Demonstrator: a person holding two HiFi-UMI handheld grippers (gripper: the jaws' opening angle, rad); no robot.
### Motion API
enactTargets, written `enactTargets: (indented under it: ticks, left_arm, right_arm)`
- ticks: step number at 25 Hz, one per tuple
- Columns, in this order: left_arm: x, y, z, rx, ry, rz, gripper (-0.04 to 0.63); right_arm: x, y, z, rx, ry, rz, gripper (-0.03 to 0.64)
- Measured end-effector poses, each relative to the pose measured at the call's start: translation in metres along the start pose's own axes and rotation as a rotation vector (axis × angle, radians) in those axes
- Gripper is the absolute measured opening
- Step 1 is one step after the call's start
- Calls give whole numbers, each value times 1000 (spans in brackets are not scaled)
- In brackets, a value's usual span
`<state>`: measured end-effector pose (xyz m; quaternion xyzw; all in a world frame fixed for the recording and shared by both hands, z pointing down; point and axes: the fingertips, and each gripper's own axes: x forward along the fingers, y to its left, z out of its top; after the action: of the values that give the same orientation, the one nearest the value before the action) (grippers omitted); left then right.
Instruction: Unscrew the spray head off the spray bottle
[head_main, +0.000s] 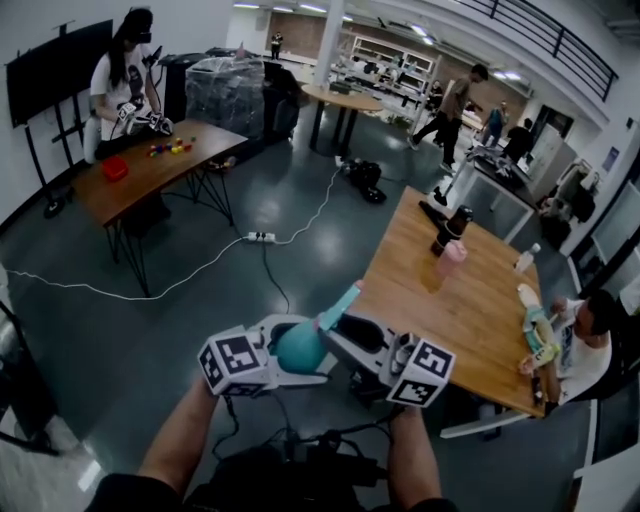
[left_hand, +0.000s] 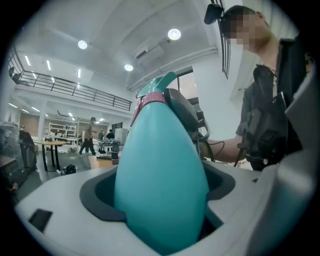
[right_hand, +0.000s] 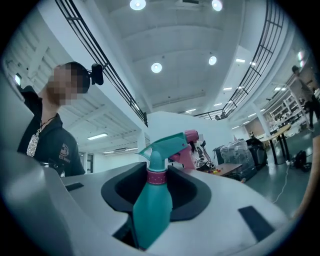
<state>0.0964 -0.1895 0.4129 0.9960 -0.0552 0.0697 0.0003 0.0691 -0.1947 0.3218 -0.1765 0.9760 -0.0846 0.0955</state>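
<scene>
I hold a teal spray bottle (head_main: 298, 343) in the air between both grippers, well clear of the table. Its teal spray head (head_main: 342, 303) points up and away. My left gripper (head_main: 290, 354) is shut on the wide lower body, which fills the left gripper view (left_hand: 160, 165). The pink collar (left_hand: 150, 98) and the head (left_hand: 159, 84) rise beyond the body. My right gripper (head_main: 347, 335) comes in from the right. In its own view the jaws close round the narrowing upper body (right_hand: 151, 205), just under the pink collar (right_hand: 156, 176) and the spray head (right_hand: 162, 145).
A wooden table (head_main: 470, 310) stands to the right with a pink bottle with a black head (head_main: 450, 250) on it, and a seated person (head_main: 585, 340) at its far side. Another table (head_main: 150, 175) with a person is at far left. A power strip (head_main: 260, 237) and cables lie on the floor.
</scene>
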Motion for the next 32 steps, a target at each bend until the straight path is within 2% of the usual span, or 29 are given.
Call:
enactTargets:
  ticks: [3, 8, 11, 14, 17, 21, 27, 29, 32]
  left_arm:
    - [0, 8, 0, 4, -11, 68, 440]
    - [-8, 40, 1, -20, -51, 282, 440]
    - [-11, 54, -2, -3, -28, 412, 440]
    - [-12, 61, -7, 7, -4, 488, 442]
    - [-10, 66, -13, 12, 19, 532, 442]
    - [-9, 66, -18, 23, 53, 563, 442]
    - [-6, 60, -20, 44, 82, 560, 442]
    - [-5, 58, -19, 45, 83, 555, 442]
    - [-5, 56, -19, 48, 90, 539, 442]
  right_arm:
    - [2, -4, 0, -3, 0, -42, 146]
    - [5, -15, 1, 3, 4, -145, 166]
    - [6, -20, 1, -7, -2, -235, 166]
    - [13, -24, -2, -14, -2, -305, 192]
    - [15, -33, -6, 2, -1, -367, 195]
    - [15, -36, -10, 13, 11, -399, 193]
    - [16, -33, -13, -22, 31, -424, 174]
    - [14, -33, -13, -28, 31, -431, 123]
    - [13, -32, -12, -27, 32, -418, 123]
